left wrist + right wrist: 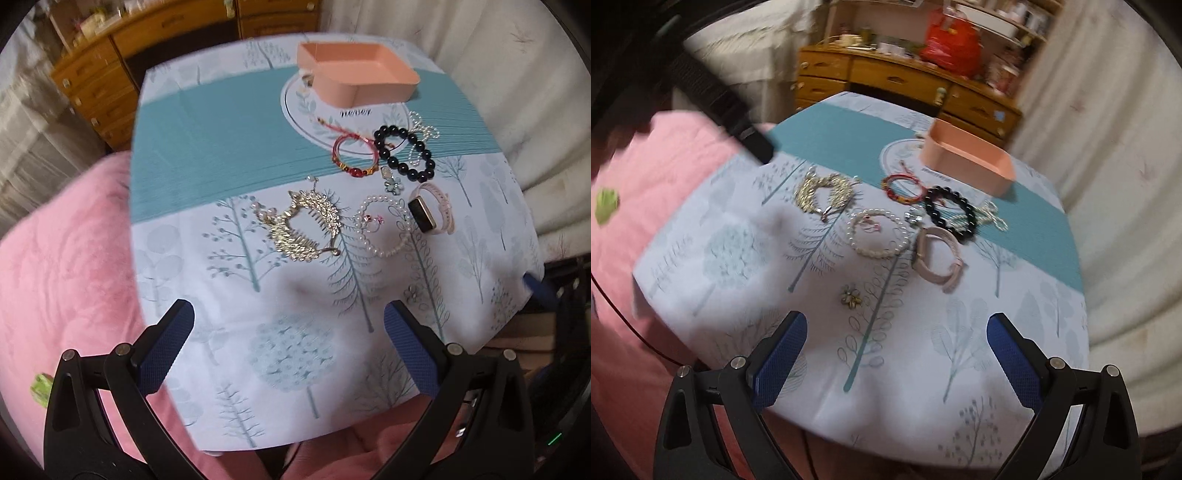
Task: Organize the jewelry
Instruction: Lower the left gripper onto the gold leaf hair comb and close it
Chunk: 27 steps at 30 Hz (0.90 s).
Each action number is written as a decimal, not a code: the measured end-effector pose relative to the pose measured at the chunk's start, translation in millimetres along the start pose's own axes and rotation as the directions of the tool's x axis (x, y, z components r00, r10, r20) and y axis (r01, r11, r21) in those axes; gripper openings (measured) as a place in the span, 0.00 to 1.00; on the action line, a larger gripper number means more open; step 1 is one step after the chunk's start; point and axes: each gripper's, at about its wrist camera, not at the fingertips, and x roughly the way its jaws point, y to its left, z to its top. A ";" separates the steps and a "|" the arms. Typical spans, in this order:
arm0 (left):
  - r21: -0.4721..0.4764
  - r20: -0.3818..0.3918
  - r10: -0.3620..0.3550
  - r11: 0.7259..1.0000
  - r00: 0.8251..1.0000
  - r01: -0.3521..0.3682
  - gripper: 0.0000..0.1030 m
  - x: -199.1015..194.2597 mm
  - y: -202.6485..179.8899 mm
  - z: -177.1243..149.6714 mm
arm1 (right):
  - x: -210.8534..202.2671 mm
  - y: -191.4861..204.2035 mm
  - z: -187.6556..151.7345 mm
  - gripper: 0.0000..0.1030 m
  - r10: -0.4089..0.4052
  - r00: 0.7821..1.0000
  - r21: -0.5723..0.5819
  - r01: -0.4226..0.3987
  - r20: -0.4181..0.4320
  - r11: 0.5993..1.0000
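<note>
Both claws hang above the near edge of the tree-print cloth (229,155), jaws spread wide and gripping nothing. The jewelry lies ahead of them, well apart from the fingertips.

In the left wrist view, the left gripper (289,317) points up the table. The gold hair comb (306,229) sits at about 12 o'clock from it. The pearl bracelet (384,229) lies at 1 o'clock, with the pink watch (432,212) just beside it at its 2 o'clock. Farther up, the red cord bracelet (354,155) and the black bead bracelet (404,151) lie close together, a thin pearl chain (424,127) touching the black beads. The pink tray (354,72) stands at the far end, at roughly 12 to 1 o'clock.

In the right wrist view, the right gripper (897,325) has a small flower brooch (851,297) nearest, at 11 o'clock, just beyond its left fingertip. The pearl bracelet (877,232) sits at 12 o'clock, the watch (938,262) at 1 o'clock, the comb (823,192) at 11 o'clock, the tray (967,162) far off at 1 o'clock.
</note>
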 end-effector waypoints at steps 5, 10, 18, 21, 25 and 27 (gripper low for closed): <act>-0.083 -0.093 -0.011 0.997 0.996 0.004 0.99 50.8 4.9 30.2 | 47.1 29.7 -7.6 0.76 0.096 0.995 -0.171 -0.094 0.004 0.981; -0.158 -0.141 0.020 0.986 0.990 -0.043 0.99 90.5 10.2 45.6 | 85.2 44.0 -11.0 0.63 0.176 0.982 -0.205 -0.187 -0.068 0.961; -0.184 -0.158 -0.007 0.983 0.987 -0.023 0.99 131.1 14.6 62.3 | 113.9 22.0 -1.8 0.55 0.262 0.960 -0.035 -0.267 -0.103 0.963; -0.215 -0.156 -0.055 0.977 0.986 0.020 0.95 139.0 18.5 66.1 | 121.4 15.7 -0.7 0.46 0.289 0.951 0.003 -0.290 -0.113 0.957; -0.221 -0.151 -0.009 0.975 0.988 -0.025 0.91 147.0 21.0 72.3 | 127.6 4.0 9.6 0.28 0.277 0.954 0.008 -0.278 -0.112 0.960; -0.223 -0.147 -0.003 0.974 0.989 -0.031 0.88 148.9 20.1 78.4 | 129.1 1.4 12.3 0.22 0.270 0.956 0.015 -0.270 -0.111 0.963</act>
